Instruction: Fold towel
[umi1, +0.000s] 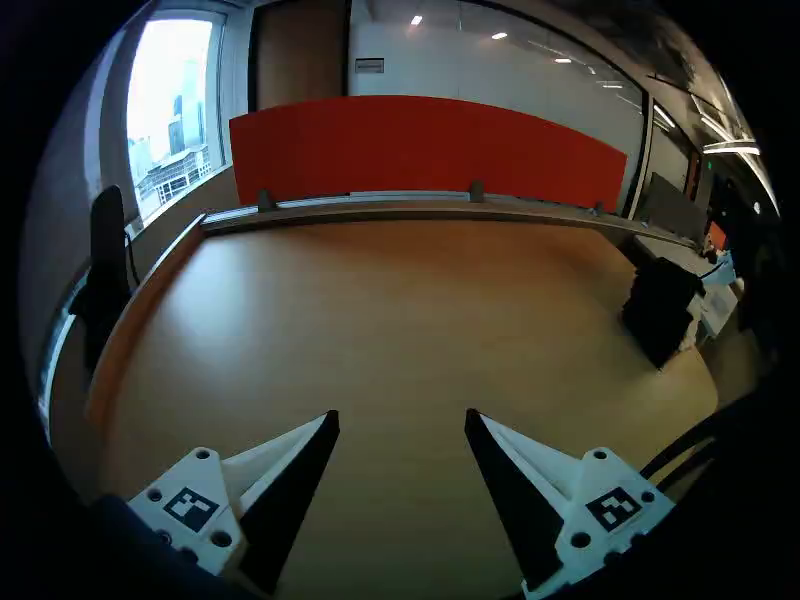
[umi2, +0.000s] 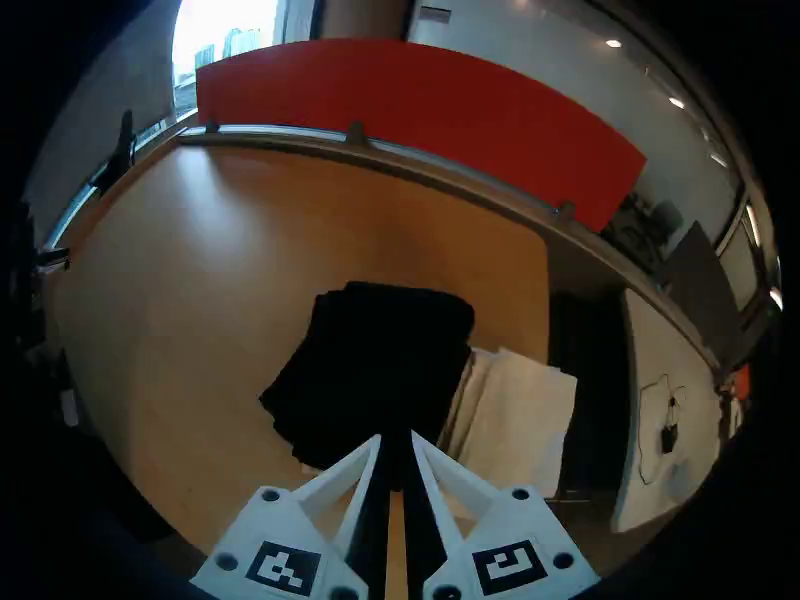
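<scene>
Two-finger left gripper (umi1: 400, 415) wide over table (umi1: 400, 300); right gripper (umi2: 396, 437) closed at black towel (umi2: 380, 350).

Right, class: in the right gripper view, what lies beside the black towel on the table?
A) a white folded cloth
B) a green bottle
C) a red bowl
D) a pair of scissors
A: a white folded cloth lies on the table just to the picture's right of the black towel.
</scene>
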